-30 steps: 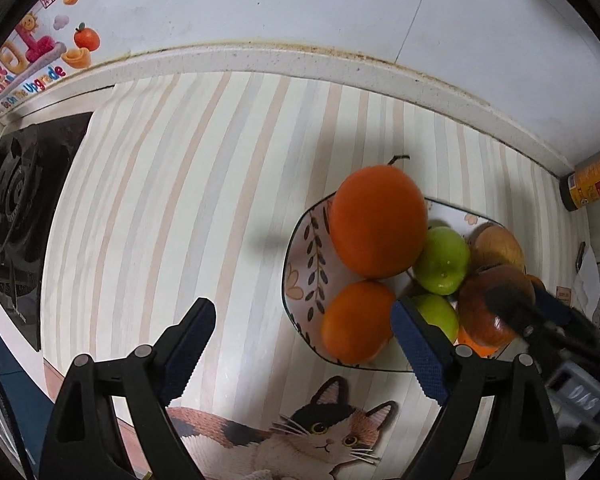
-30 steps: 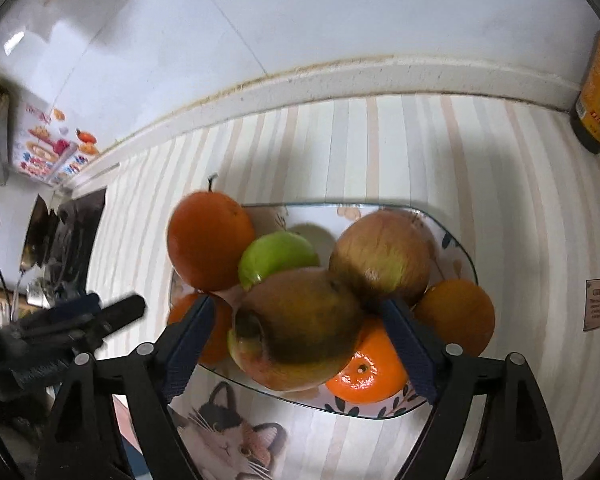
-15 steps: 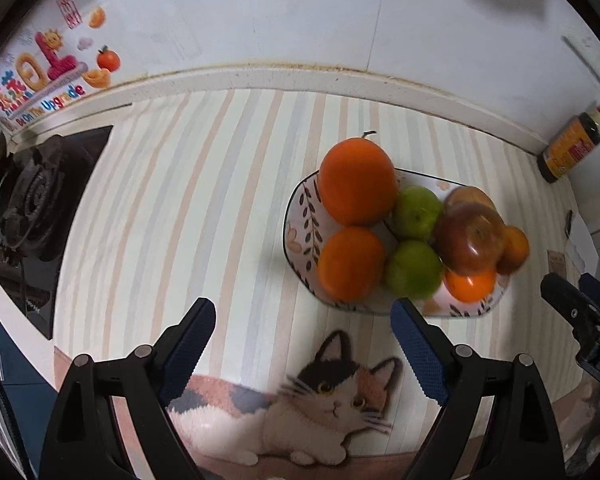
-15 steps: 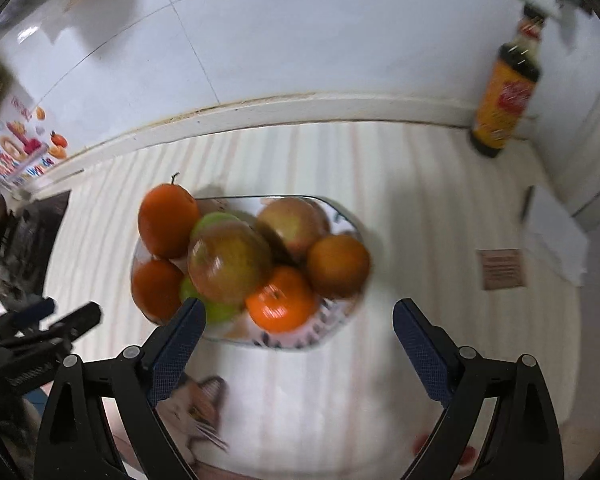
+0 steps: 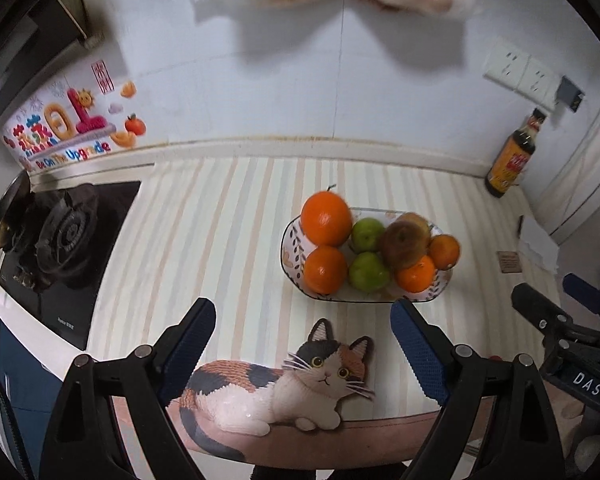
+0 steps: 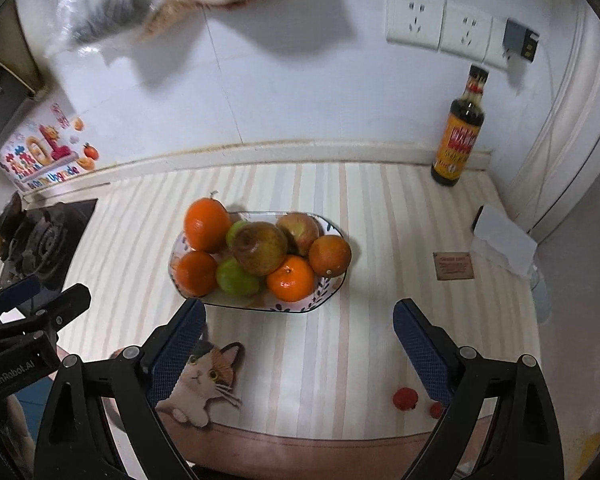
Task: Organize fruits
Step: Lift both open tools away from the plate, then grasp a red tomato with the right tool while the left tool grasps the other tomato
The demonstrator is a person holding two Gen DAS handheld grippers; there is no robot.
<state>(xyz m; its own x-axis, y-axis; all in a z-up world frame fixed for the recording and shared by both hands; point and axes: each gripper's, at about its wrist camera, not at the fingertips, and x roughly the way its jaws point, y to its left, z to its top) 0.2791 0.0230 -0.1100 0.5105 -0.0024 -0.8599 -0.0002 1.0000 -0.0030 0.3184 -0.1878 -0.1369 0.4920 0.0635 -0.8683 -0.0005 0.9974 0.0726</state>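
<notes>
My leaf-patterned white oval dish (image 6: 324,294) holds four oranges (image 6: 206,224), two green apples (image 6: 236,278) and two reddish-brown apples (image 6: 260,248); my left hand-held gripper (image 5: 302,342) and right hand-held gripper (image 6: 298,340) both gape empty.

Striped counter (image 6: 380,240) bears fruit plate (image 6: 332,286), sauce bottle (image 6: 458,140), cat mat (image 5: 276,392).

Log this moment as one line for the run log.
left gripper: open, empty | right gripper: open, empty | fruit: piled in dish | mat: bottle at back
</notes>
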